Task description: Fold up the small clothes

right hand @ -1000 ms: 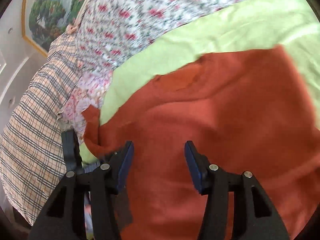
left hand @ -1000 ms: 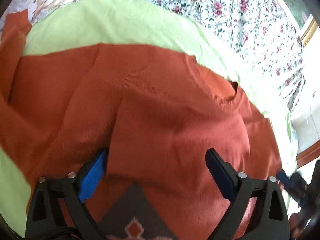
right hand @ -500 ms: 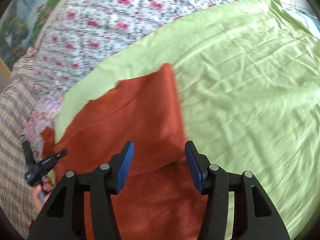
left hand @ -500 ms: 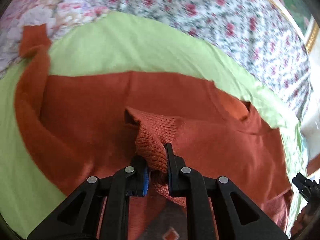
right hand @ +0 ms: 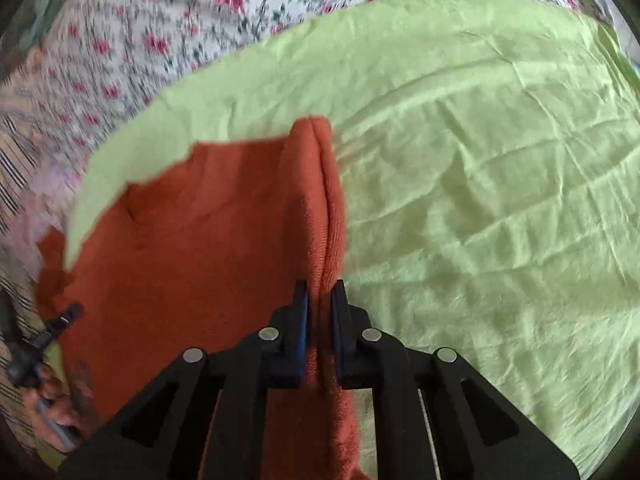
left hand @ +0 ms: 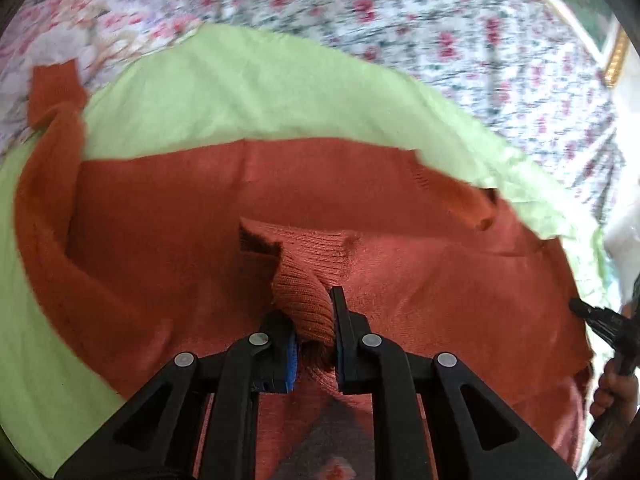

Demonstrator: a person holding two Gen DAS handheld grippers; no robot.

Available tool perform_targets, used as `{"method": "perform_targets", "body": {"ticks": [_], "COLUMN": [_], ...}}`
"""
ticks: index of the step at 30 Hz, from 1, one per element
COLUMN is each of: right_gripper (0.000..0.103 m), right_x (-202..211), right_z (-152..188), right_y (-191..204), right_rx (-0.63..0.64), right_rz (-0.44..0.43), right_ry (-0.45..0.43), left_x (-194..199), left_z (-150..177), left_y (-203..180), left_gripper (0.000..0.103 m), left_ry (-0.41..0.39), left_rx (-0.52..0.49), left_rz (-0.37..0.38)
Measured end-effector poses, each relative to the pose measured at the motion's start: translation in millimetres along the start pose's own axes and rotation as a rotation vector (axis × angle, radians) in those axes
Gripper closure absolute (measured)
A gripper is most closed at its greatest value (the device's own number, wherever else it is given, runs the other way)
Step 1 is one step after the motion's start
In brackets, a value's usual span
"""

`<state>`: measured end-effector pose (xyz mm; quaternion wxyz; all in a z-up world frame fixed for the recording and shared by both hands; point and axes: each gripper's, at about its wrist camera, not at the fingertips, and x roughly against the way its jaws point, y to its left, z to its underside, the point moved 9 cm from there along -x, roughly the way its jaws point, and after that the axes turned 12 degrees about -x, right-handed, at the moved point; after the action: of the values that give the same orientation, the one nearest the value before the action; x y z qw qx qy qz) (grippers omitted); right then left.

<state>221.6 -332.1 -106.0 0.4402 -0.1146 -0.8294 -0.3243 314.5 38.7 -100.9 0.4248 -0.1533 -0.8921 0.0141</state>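
An orange knit sweater (left hand: 180, 208) lies spread on a light green sheet (left hand: 240, 100). One sleeve (left hand: 52, 128) trails up the left edge. My left gripper (left hand: 310, 320) is shut on a bunched, ribbed fold (left hand: 304, 280) of the sweater, lifted off the cloth below. In the right wrist view the sweater (right hand: 200, 240) fills the left half. My right gripper (right hand: 320, 292) is closing its jaws on the sweater's raised right edge (right hand: 324, 200), and the pads press the fabric between them.
A floral bedcover (left hand: 400, 12) lies beyond the green sheet (right hand: 480, 160), which spreads wrinkled to the right. A person's hand (left hand: 612, 388) shows at the right edge and another hand (right hand: 52, 400) at the lower left. A gilt picture frame (left hand: 612, 56) stands at the far right.
My left gripper shut on the ribbed fold and has held it since. My right gripper swung along the sweater to its right edge and closed on it.
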Motion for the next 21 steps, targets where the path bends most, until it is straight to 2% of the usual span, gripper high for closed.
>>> {"method": "perform_targets", "body": {"ticks": [3, 6, 9, 10, 11, 12, 13, 15, 17, 18, 19, 21], "right_gripper": [0.093, 0.093, 0.09, 0.089, 0.083, 0.084, 0.084, 0.081, 0.081, 0.081, 0.088, 0.09], "right_x": [21, 7, 1, 7, 17, 29, 38, 42, 26, 17, 12, 18], "right_z": [-14, -10, -6, -7, -9, -11, -9, 7, 28, 33, 36, 32], "right_y": [-12, -25, -35, -36, -36, -32, -23, 7, 16, 8, -6, -21], "right_rx": [-0.024, -0.034, -0.069, -0.085, -0.09, -0.081, -0.058, 0.033, 0.082, 0.074, 0.06, -0.021], "right_rz": [0.001, 0.032, 0.033, 0.041, 0.075, 0.103, 0.09, 0.021, 0.022, 0.048, 0.088, 0.038], "right_ry": [-0.076, -0.06, -0.05, -0.064, -0.102, -0.151, -0.177, -0.161, -0.079, -0.049, -0.041, -0.058], "left_x": [-7, -20, -16, -14, -14, -15, -16, -16, -11, -8, -2, 12], "left_z": [-3, 4, 7, 7, 8, 8, 9, 9, 11, 13, 17, 23], "left_y": [-17, -14, -4, -3, -3, -3, -4, -4, -2, 0, 4, 14], "left_gripper": [0.09, 0.09, 0.087, 0.087, 0.086, 0.085, 0.085, 0.084, 0.079, 0.076, 0.076, 0.076], "left_ry": [-0.002, 0.037, 0.029, 0.024, 0.023, 0.026, 0.031, 0.036, 0.038, 0.04, 0.043, 0.038], "left_rx": [-0.058, -0.056, -0.022, -0.022, -0.024, -0.024, -0.024, -0.026, -0.031, -0.034, -0.041, -0.044], "left_rz": [-0.024, -0.039, 0.0, 0.001, 0.0, -0.001, -0.004, -0.009, -0.012, -0.017, -0.027, -0.037]}}
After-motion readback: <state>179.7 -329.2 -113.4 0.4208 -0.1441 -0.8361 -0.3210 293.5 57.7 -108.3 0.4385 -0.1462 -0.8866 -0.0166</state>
